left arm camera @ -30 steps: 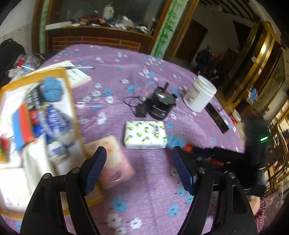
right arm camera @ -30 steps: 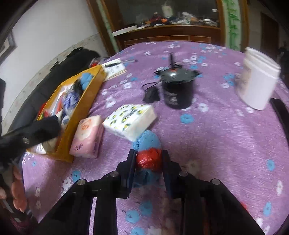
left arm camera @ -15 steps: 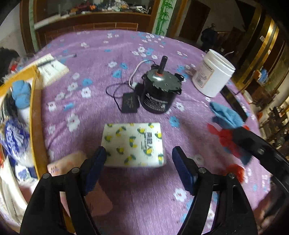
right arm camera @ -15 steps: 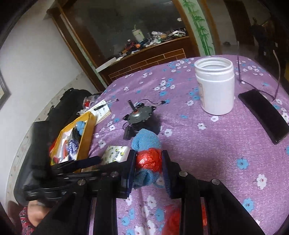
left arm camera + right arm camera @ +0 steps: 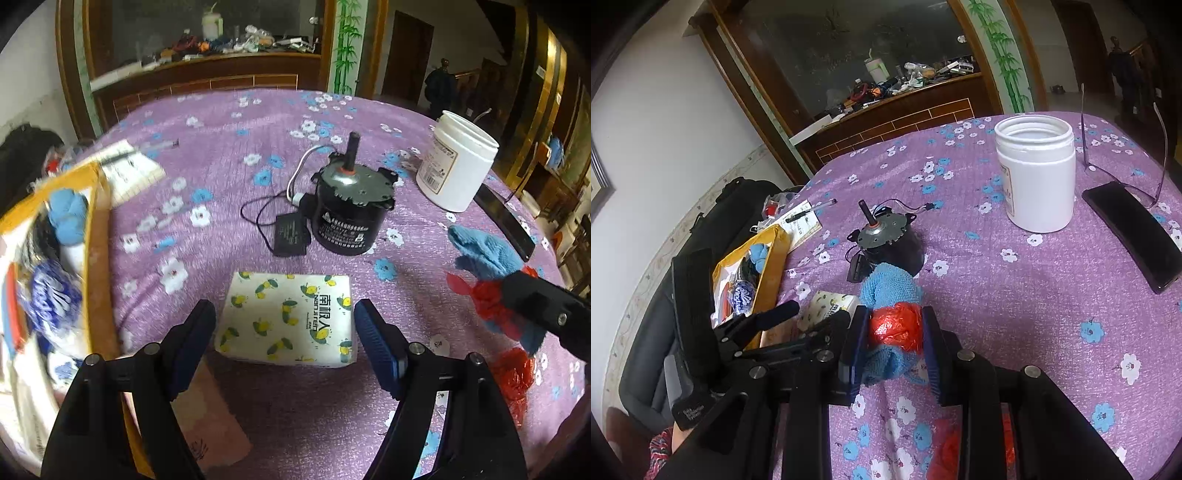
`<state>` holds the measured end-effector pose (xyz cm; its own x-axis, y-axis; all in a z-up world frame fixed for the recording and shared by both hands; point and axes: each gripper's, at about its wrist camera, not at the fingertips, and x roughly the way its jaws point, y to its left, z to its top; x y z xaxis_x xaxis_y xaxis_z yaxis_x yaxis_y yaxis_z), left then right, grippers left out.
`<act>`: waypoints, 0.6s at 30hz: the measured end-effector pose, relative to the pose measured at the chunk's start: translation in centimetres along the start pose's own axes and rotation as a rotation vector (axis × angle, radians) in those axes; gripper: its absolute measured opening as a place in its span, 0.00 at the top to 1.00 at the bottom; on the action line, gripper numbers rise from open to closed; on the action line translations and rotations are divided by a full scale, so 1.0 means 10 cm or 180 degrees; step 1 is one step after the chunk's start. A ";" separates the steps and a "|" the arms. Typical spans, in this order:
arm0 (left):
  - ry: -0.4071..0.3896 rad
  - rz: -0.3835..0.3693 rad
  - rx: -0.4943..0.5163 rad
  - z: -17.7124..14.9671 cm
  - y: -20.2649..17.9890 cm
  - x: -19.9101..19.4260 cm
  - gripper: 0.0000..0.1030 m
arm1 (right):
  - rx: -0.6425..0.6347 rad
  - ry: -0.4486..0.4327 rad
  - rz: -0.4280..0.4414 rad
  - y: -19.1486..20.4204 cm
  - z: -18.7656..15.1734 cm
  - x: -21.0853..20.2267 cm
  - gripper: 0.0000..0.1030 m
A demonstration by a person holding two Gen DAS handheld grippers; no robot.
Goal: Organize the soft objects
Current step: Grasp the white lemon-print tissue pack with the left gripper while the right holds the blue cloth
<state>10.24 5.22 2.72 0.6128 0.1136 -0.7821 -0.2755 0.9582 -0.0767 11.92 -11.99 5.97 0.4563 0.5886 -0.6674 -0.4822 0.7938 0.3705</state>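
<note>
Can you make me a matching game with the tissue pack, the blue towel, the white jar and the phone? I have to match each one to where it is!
Things:
1. tissue pack
2. blue towel
3. white jar
4. phone

Places:
A. lying flat beside the jar
B. squeezed in the right gripper
C. between the open fingers of the left gripper
D. standing upright with no lid

Pairs: 1-C, 2-B, 3-D, 4-A
</note>
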 end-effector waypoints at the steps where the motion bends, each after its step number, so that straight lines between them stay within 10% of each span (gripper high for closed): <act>1: 0.0064 -0.0010 -0.0010 -0.01 0.01 0.05 0.25 | 0.0000 0.0001 -0.0002 0.00 -0.01 0.00 0.72; 18: -0.0478 -0.0204 0.0092 -0.07 -0.05 -0.23 0.29 | -0.0136 0.0006 -0.0013 0.14 -0.08 0.02 0.72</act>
<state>8.43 4.30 4.09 0.7328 0.0878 -0.6748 -0.2121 0.9717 -0.1039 10.73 -10.86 5.83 0.4569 0.5850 -0.6701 -0.5118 0.7890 0.3399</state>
